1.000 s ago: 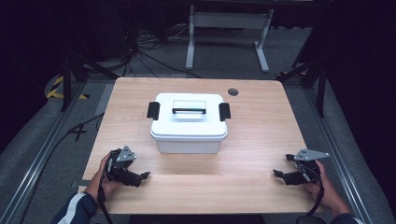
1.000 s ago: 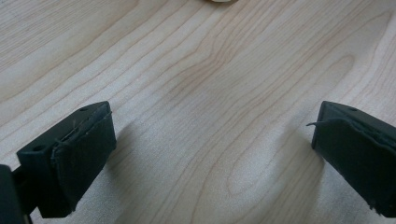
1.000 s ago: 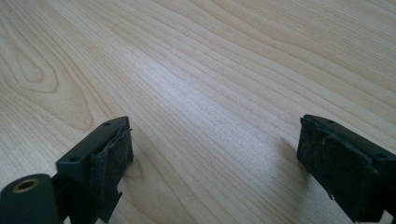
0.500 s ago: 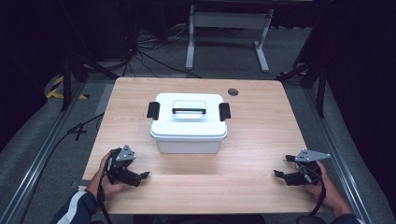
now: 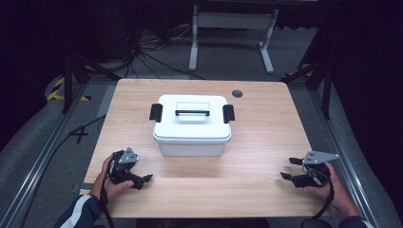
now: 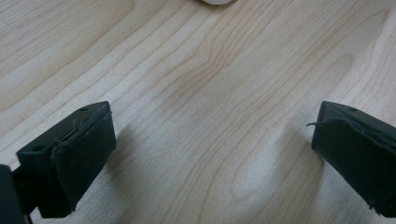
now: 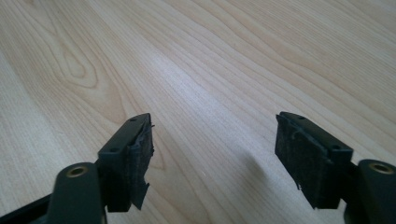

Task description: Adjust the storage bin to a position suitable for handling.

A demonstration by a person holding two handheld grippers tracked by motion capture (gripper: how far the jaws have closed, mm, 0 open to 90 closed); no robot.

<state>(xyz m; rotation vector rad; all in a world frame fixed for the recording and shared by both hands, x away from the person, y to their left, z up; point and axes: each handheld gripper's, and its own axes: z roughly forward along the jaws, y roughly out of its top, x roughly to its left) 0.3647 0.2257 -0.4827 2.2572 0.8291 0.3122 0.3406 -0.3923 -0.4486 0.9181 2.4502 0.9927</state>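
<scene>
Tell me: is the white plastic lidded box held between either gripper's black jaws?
No: the white plastic lidded box sits alone mid-table, with the left gripper and right gripper apart near the front edge.

Pale wooden table on grey carpet; white metal frame behind; surroundings dark.

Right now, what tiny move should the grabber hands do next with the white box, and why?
Probably bring both grippers in toward the white box. Its lid is on, with black latches at both ends, and nothing touches it. The left gripper and right gripper sit near the table's front edge, jaws apart with bare wood between them; the right's jaws have just been closing.
</scene>
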